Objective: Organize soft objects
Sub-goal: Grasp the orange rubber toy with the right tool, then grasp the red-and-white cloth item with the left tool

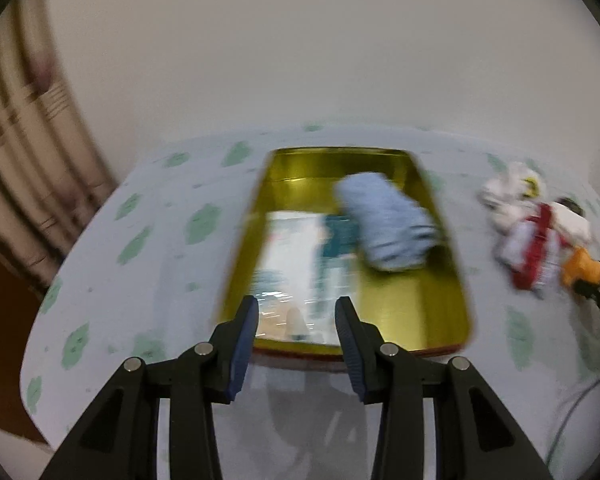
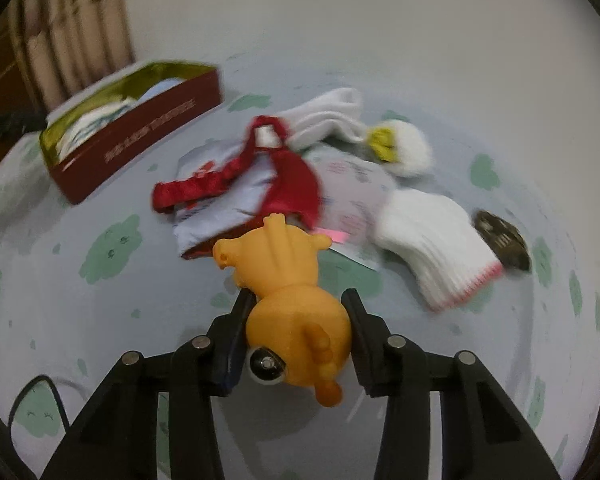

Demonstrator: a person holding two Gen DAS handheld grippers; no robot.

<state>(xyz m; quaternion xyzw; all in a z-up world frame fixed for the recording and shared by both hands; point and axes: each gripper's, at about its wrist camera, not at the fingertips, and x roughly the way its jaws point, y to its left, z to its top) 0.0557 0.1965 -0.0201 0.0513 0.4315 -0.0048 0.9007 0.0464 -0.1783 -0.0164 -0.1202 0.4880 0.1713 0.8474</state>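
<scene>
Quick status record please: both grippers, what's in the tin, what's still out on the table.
left gripper: open, empty, above the tin's near end
right gripper: fingers either side of the orange toy; firm grip unclear
tin: open, gold inside, red outside
in tin: blue cloth, flat printed packet
still on table: red-and-white cloth, white sock, white glove, white-and-yellow piece, dark round object
table cover: pale with green patches

Gold tin [image 1: 416,312] at centre, blue cloth [image 1: 388,226] inside; red-and-white cloth [image 1: 528,252] at three o'clock.
</scene>
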